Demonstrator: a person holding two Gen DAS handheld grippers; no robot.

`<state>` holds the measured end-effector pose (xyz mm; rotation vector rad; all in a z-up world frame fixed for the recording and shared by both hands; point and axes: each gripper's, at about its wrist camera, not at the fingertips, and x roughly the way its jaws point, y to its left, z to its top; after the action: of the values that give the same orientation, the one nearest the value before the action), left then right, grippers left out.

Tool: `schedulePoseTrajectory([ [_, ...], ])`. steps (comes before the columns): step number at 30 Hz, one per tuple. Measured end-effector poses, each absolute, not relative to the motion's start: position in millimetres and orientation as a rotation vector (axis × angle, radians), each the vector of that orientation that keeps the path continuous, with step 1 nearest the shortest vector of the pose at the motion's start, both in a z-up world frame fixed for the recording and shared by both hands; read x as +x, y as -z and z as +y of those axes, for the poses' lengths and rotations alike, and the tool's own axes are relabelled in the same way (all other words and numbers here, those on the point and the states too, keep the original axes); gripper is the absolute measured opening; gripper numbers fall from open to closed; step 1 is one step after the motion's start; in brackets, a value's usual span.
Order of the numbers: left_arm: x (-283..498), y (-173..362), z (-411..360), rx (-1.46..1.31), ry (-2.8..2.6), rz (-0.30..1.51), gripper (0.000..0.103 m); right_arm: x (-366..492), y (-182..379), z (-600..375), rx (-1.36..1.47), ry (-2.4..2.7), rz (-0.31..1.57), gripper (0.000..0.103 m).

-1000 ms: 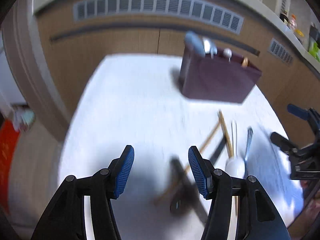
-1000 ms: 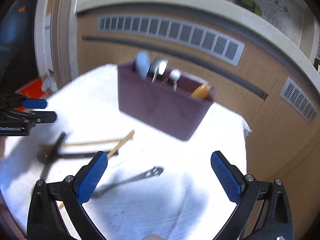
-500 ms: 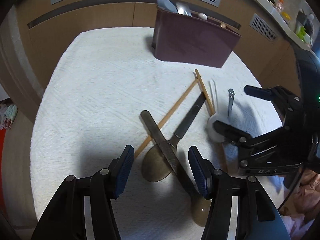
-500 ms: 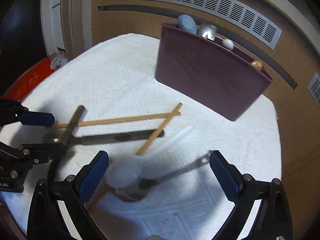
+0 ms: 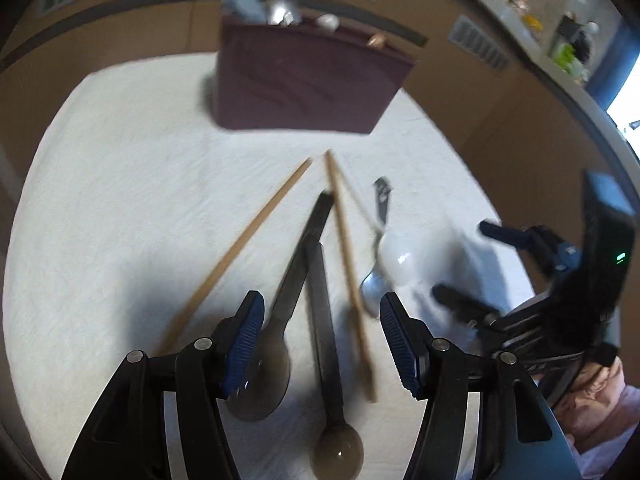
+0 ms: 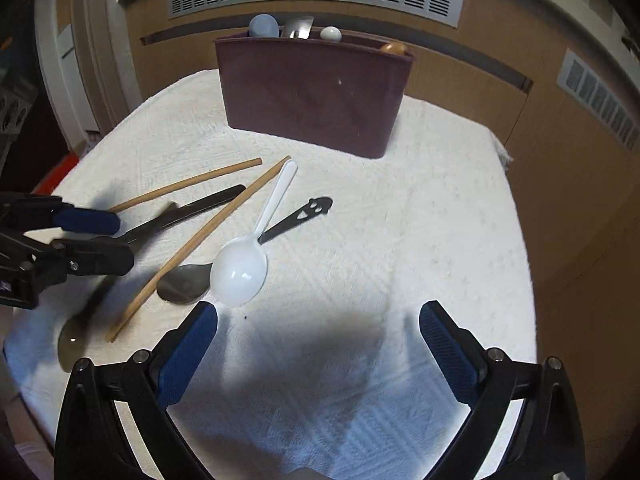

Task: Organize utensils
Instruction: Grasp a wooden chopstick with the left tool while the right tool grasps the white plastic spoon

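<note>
Right wrist view, glossy white plastic spoon (image 6: pixel 239 268), wooden chopsticks (image 6: pixel 208 236), woven cloth (image 6: pixel 400 240)

A dark maroon plastic utensil holder (image 6: pixel 316 92) stands at the back of the white textured cloth (image 6: pixel 420 240). Before it lie two wooden chopsticks (image 6: pixel 200 236), and a white plastic spoon (image 6: pixel 248 256) apparently overlaps a metal spoon (image 6: pixel 184 282).

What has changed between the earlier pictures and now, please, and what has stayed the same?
Both claws have come down toward the loose utensils. The left claw now straddles the two dark spoons, its jaws having just opened a little, pressing on nothing. The right claw hangs open just short of the white spoon. Nothing was grasped or released. The utensils, the maroon holder and the white cloth stayed put.
</note>
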<state>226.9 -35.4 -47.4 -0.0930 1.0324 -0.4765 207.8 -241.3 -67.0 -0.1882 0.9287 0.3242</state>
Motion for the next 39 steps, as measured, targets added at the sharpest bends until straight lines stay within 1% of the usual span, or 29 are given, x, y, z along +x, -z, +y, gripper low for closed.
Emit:
schedulePoseTrajectory([
  [1,230,42,-37,-0.056,0.473,1.009,0.06,208,70,-243,-0.163,-0.335,0.941,0.1],
  [3,241,31,-45,0.072,0.457,0.948,0.054,210,76,-242,-0.118,-0.353,0.964,0.1],
  [4,248,30,-49,0.123,0.452,0.941,0.044,211,78,-245,-0.092,-0.36,0.975,0.1],
  [5,257,31,-53,0.171,0.457,0.954,0.037,212,81,-248,-0.065,-0.366,0.988,0.1],
  [6,265,34,-55,0.201,0.467,0.974,0.035,211,83,-248,-0.042,-0.369,0.994,0.101],
  [8,280,42,-63,0.287,0.474,1.026,0.027,208,83,-251,-0.015,-0.363,0.984,0.102],
  [12,296,63,-70,0.411,0.438,1.099,0.027,203,83,-257,0.039,-0.358,0.975,0.103],
  [18,301,67,-64,0.357,0.412,1.115,0.025,209,83,-258,0.076,-0.327,1.009,0.103],
  [21,301,67,-54,0.261,0.394,1.113,0.019,211,83,-250,0.026,-0.308,1.029,0.103],
  [22,300,67,-48,0.22,0.372,1.105,0.014,212,84,-246,-0.013,-0.308,1.037,0.103],
  [23,299,67,-42,0.191,0.348,1.096,0.011,213,85,-242,-0.05,-0.309,1.04,0.103],
  [24,295,64,-38,0.161,0.315,1.082,0.01,214,85,-238,-0.085,-0.314,1.038,0.103],
  [26,291,64,-26,0.125,0.235,1.046,0.01,217,78,-236,-0.079,-0.322,1.01,0.091],
  [28,287,64,-15,0.105,0.195,1.038,0.01,224,68,-231,-0.079,-0.34,0.987,0.068],
  [29,285,64,-9,0.091,0.196,1.046,0.01,229,65,-226,-0.1,-0.344,0.985,0.062],
  [30,282,63,-4,0.079,0.196,1.058,0.01,234,62,-222,-0.115,-0.345,0.986,0.051],
  [31,280,63,0,0.074,0.197,1.068,0.01,239,60,-217,-0.118,-0.353,0.988,0.043],
  [32,277,62,4,0.067,0.202,1.08,0.01,243,60,-213,-0.113,-0.365,0.993,0.04],
  [34,272,62,11,0.055,0.219,1.097,0.011,251,61,-203,-0.097,-0.398,1.013,0.03],
  [36,262,62,13,0.052,0.223,1.101,0.011,262,64,-192,-0.081,-0.414,1.032,0.024],
  [39,258,66,1,0.04,0.231,1.102,0.011,273,70,-184,-0.085,-0.385,1.059,0.018],
])
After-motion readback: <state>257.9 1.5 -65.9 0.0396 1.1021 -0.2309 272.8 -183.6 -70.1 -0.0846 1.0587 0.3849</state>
